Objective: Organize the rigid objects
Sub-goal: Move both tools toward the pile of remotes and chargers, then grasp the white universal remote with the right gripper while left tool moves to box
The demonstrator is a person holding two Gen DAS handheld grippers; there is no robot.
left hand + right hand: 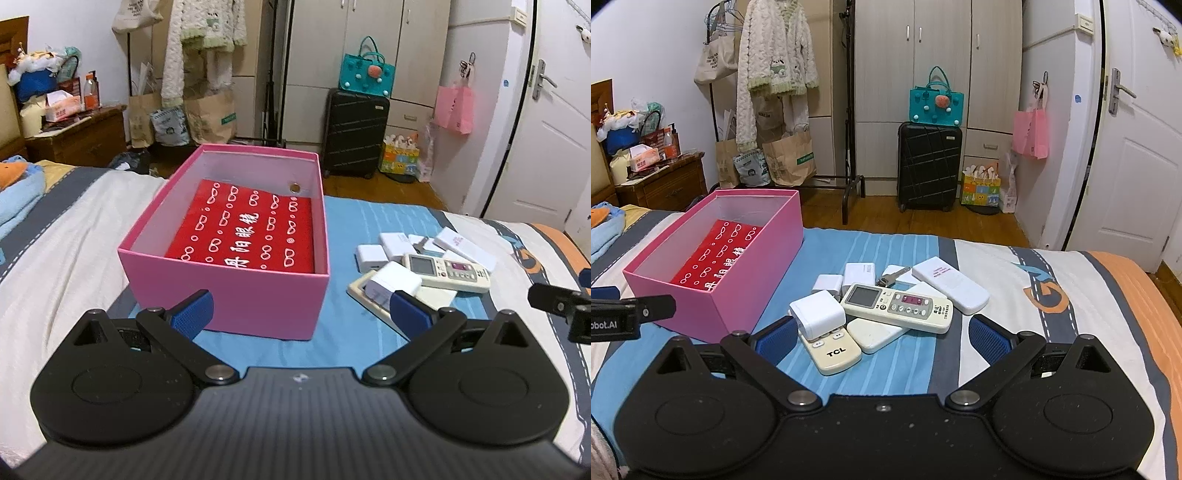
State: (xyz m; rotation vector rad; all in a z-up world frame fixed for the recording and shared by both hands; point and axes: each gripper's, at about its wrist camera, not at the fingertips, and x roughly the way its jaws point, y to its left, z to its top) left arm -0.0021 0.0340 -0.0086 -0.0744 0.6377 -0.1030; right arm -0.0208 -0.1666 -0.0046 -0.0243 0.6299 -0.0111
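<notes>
Black gripper bodies are filling the bottom of both views, each with 2 blue-padded fingers spreading wide apart and gripping nothing. Hovering over a bed (997, 258) with a blue, white, grey and orange patterned cover, the left gripper (301, 314) is facing the near wall of an open pink box (236, 291), which is holding a flat red item (247, 229) printed with white glasses shapes. Just beside the box, the right gripper (882, 338) is framing a loose pile: a TCL remote (833, 350) is lying under a white charger cube (818, 314), and a larger remote (899, 306) with a small screen is resting across other white pieces. Something key-like (892, 277) is poking out behind, too small to identify for certain. Beyond the bed, a black suitcase (929, 166) carrying a teal bag (936, 103) is standing on wooden flooring before pale wardrobes (938, 62). A white door (1141, 166) is curving at the right edge.
</notes>
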